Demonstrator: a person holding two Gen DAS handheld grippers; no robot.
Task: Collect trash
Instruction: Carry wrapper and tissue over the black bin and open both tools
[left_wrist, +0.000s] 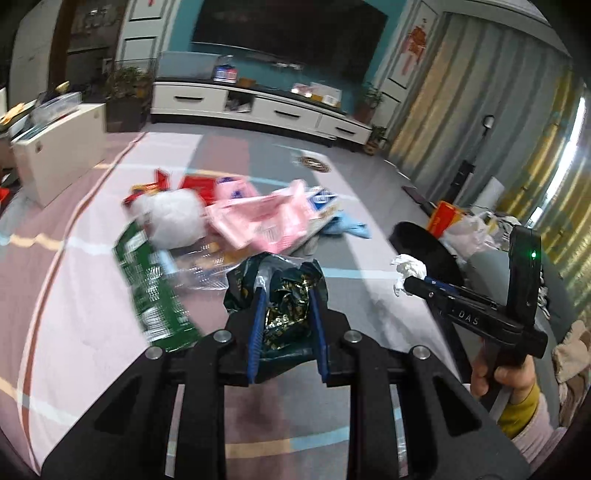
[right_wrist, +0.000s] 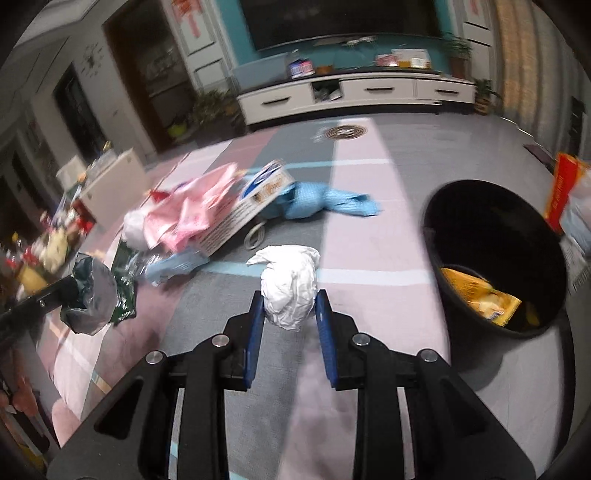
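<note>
My left gripper (left_wrist: 286, 295) is shut on a crumpled dark green foil wrapper (left_wrist: 284, 306) and holds it above the carpet; it also shows in the right wrist view (right_wrist: 88, 299). My right gripper (right_wrist: 290, 299) is shut on a white crumpled tissue (right_wrist: 290, 291), seen in the left wrist view too (left_wrist: 408, 267). A black trash bin (right_wrist: 495, 254) stands on the floor to the right, with a yellow packet (right_wrist: 484, 295) inside. A pile of trash lies ahead: pink bags (left_wrist: 258, 218), a white bag (left_wrist: 173, 218), a green packet (left_wrist: 151, 284), a printed box (right_wrist: 255, 203), blue cloth (right_wrist: 325, 203).
A white TV cabinet (left_wrist: 258, 107) lines the far wall. A white box (left_wrist: 59, 162) stands at the left. Bags and a red box (left_wrist: 448, 218) lie beyond the bin. Potted plants (left_wrist: 125, 92) stand by the cabinet.
</note>
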